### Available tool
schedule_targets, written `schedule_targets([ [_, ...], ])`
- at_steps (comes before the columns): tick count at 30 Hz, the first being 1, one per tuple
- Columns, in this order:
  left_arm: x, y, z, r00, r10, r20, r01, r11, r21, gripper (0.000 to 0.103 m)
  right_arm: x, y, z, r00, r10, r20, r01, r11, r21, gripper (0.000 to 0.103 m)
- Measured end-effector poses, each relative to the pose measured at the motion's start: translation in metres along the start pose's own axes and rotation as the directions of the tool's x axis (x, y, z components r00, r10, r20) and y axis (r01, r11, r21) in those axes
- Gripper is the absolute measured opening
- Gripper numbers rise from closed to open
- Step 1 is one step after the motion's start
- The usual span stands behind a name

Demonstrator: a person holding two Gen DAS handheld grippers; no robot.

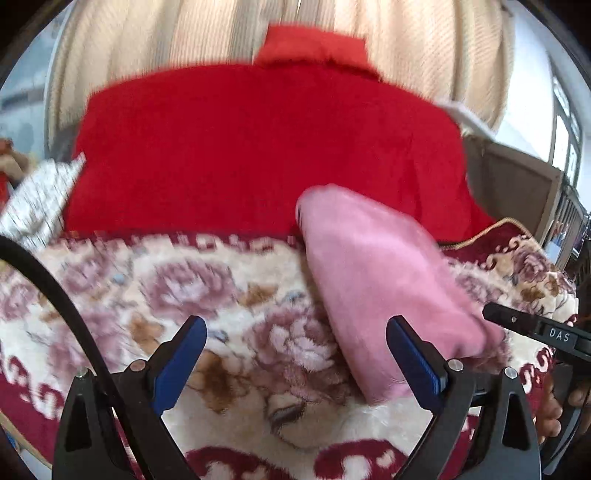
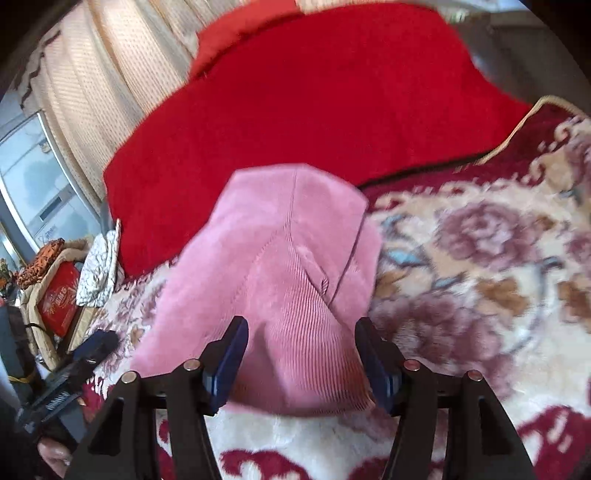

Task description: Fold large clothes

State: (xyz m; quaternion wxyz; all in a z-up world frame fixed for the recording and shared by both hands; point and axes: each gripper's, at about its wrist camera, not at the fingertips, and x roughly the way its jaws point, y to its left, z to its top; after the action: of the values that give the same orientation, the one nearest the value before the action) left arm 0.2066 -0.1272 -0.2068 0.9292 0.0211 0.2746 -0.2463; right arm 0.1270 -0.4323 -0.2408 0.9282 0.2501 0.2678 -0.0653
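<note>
A folded pink corduroy garment (image 2: 284,280) lies on a floral plush blanket (image 2: 480,258). In the right wrist view it sits between and just beyond my right gripper's (image 2: 301,354) open fingers, its near edge between the pads. In the left wrist view the pink garment (image 1: 380,280) lies to the right, close to the right finger of my left gripper (image 1: 297,354), which is open and empty over the blanket (image 1: 184,295). The right gripper's black body (image 1: 546,332) shows at the far right edge.
A large red cloth (image 1: 258,147) lies spread behind the pink garment, also in the right wrist view (image 2: 314,110). Beige curtains (image 1: 184,33) hang behind. A patterned white cloth (image 1: 37,199) lies left. A red box (image 2: 59,299) sits beside the bed.
</note>
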Motion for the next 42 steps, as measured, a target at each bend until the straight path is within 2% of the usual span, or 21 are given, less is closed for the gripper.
schedule_targets([
  [5, -0.055, -0.01, -0.003, 0.991, 0.118, 0.063, -0.118, 0.993, -0.001, 0.099, -0.05, 0.015, -0.01, 0.999, -0.018, 0.049, 0.021, 0.998, -0.054, 0.065],
  [9, -0.095, -0.019, 0.003, 0.971, 0.203, 0.123, -0.208, 0.978, 0.028, 0.101, -0.088, 0.029, -0.01, 0.996, -0.018, 0.086, 0.023, 0.997, -0.067, 0.066],
  [12, -0.12, -0.028, 0.018, 0.958, 0.253, 0.136, -0.26, 0.965, 0.04, 0.102, -0.117, 0.043, -0.004, 0.993, -0.018, 0.121, 0.03, 0.995, -0.097, 0.066],
  [15, -0.146, -0.034, 0.029, 0.946, 0.274, 0.172, -0.282, 0.959, 0.026, 0.102, -0.145, 0.06, -0.001, 0.987, -0.008, 0.159, 0.029, 0.991, -0.129, 0.066],
  [19, -0.177, -0.044, 0.039, 0.944, 0.265, 0.194, -0.274, 0.962, 0.017, 0.102, -0.184, 0.084, -0.001, 0.977, -0.002, 0.211, 0.042, 0.982, -0.183, 0.066],
  [25, -0.22, -0.061, 0.049, 0.916, 0.304, 0.262, -0.322, 0.946, 0.027, 0.102, -0.234, 0.109, -0.003, 0.958, 0.036, 0.283, 0.034, 0.97, -0.239, 0.068],
  [33, -0.269, -0.081, 0.058, 0.882, 0.307, 0.358, -0.344, 0.938, 0.042, 0.102, -0.269, 0.131, -0.011, 0.948, 0.047, 0.316, 0.044, 0.96, -0.275, 0.069],
  [42, -0.298, -0.089, 0.061, 0.863, 0.295, 0.411, -0.342, 0.939, 0.044, 0.102, -0.285, 0.148, -0.016, 0.942, 0.065, 0.329, 0.04, 0.952, -0.304, 0.069],
])
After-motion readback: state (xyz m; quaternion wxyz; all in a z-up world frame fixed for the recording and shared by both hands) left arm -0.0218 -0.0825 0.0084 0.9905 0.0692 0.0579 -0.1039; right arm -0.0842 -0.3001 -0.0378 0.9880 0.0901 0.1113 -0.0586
